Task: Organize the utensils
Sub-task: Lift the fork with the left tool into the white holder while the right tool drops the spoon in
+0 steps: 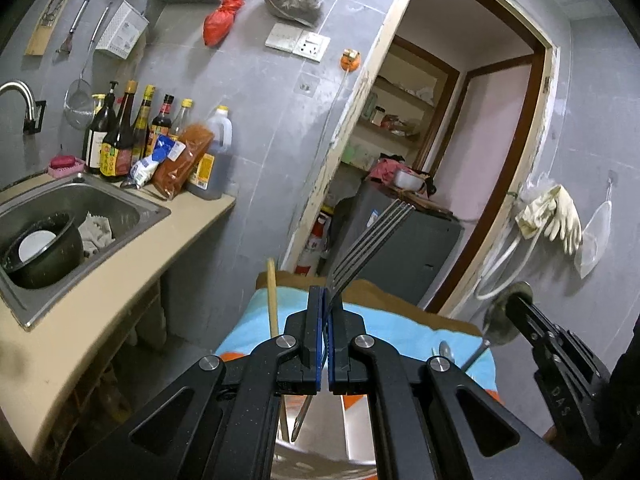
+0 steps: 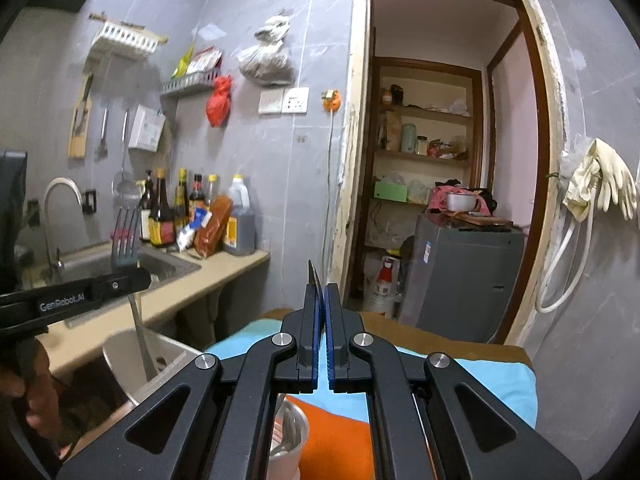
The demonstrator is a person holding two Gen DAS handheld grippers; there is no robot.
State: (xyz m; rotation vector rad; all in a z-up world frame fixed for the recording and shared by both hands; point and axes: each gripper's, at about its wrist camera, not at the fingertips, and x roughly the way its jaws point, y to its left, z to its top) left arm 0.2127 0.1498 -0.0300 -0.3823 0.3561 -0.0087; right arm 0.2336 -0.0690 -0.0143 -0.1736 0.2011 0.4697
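Observation:
My left gripper [image 1: 325, 294] is shut on a steel fork [image 1: 372, 240], whose tines point up and to the right. From the right wrist view the left gripper [image 2: 138, 276] holds that fork [image 2: 126, 236] upright, its handle reaching down over a steel tub [image 2: 120, 354]. My right gripper [image 2: 323, 290] is shut on a thin utensil seen edge-on [image 2: 313, 276]. The left wrist view shows it as a spoon [image 1: 502, 316] with a round bowl in the right gripper [image 1: 518, 300]. A wooden chopstick [image 1: 273, 300] and another spoon [image 1: 445, 350] stand below. A small steel cup [image 2: 294, 424] sits under my right gripper.
A blue and orange cloth [image 2: 472, 380] covers the table. To the left are a counter [image 1: 132, 280], a sink [image 1: 92, 200] with a pot, and sauce bottles [image 1: 120, 140]. A doorway with a grey cabinet [image 2: 464, 280] lies ahead. Gloves [image 2: 604, 184] hang on the right wall.

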